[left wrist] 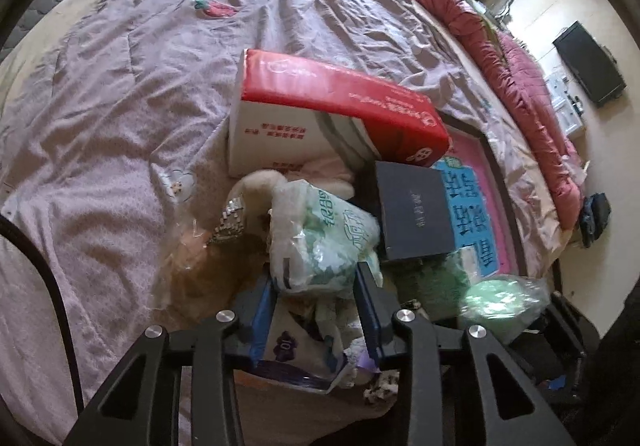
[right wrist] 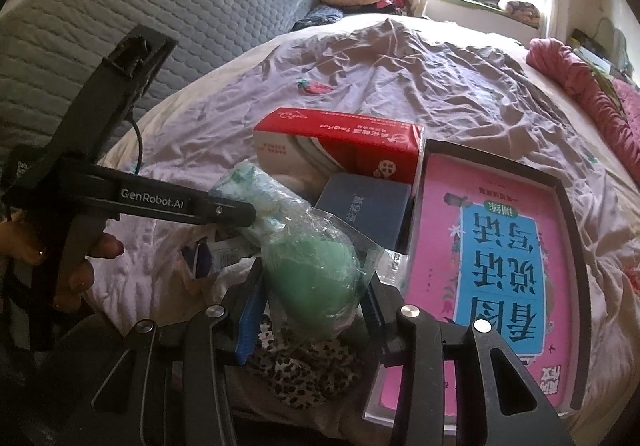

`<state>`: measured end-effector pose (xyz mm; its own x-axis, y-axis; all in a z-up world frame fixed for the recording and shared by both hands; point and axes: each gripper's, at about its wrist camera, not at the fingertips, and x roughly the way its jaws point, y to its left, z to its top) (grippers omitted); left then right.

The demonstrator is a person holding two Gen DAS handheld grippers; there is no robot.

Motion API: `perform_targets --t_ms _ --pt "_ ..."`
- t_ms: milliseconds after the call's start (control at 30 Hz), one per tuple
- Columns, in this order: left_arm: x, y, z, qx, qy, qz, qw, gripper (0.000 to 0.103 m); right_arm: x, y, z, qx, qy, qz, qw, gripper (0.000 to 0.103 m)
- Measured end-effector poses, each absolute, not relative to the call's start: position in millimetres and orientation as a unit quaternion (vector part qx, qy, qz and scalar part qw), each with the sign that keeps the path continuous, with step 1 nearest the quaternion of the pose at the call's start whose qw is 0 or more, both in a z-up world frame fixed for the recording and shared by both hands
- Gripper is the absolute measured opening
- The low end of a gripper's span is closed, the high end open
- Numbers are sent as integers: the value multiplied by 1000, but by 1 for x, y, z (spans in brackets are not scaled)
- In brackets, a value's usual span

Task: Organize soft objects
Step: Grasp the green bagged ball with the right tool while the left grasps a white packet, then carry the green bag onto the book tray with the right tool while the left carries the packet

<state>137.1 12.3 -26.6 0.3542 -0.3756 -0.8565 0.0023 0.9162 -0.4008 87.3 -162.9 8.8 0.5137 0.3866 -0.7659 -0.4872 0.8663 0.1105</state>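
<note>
My left gripper (left wrist: 316,278) is shut on a green-and-white plastic tissue pack (left wrist: 320,238), with its blue pads pressing both sides. The right wrist view shows the same gripper (right wrist: 244,216) from the side, held by a hand and clamped on that pack (right wrist: 248,186). My right gripper (right wrist: 316,286) is shut on a soft green bundle in clear plastic wrap (right wrist: 316,274). That bundle (left wrist: 496,302) also shows at the lower right of the left wrist view. Both packs hang just above a heap of small items on the bed.
A red-and-white tissue box (left wrist: 336,102), a dark box (left wrist: 416,214) and a pink-and-blue book in a black tray (right wrist: 516,246) lie on the lilac bedspread (left wrist: 120,106). A white plush (left wrist: 256,186), a purple pack (left wrist: 284,346) and leopard-print cloth (right wrist: 304,374) are below. A pink quilt (left wrist: 520,86) lines the bed edge.
</note>
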Motion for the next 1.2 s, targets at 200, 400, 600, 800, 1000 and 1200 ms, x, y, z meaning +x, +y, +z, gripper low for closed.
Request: perform_targets --t_ms 200,400,600,800,1000,1200 --pt "144 12 -26 -182 557 -118 802 40 90 -164 9 -48 428 251 867 45" --pt "151 16 -33 -224 555 -118 792 46 90 -165 7 -46 429 251 866 45" --pt "150 19 -32 -246 541 -123 795 20 91 -170 9 -39 430 247 868 45" --pt "145 15 -17 -233 519 -127 812 18 92 -185 19 -21 420 234 877 45" --pt "135 10 10 -235 497 -141 823 18 92 -210 33 0 408 212 888 45" --pt "124 -10 40 -212 477 -159 838 18 94 -244 39 25 402 178 898 45"
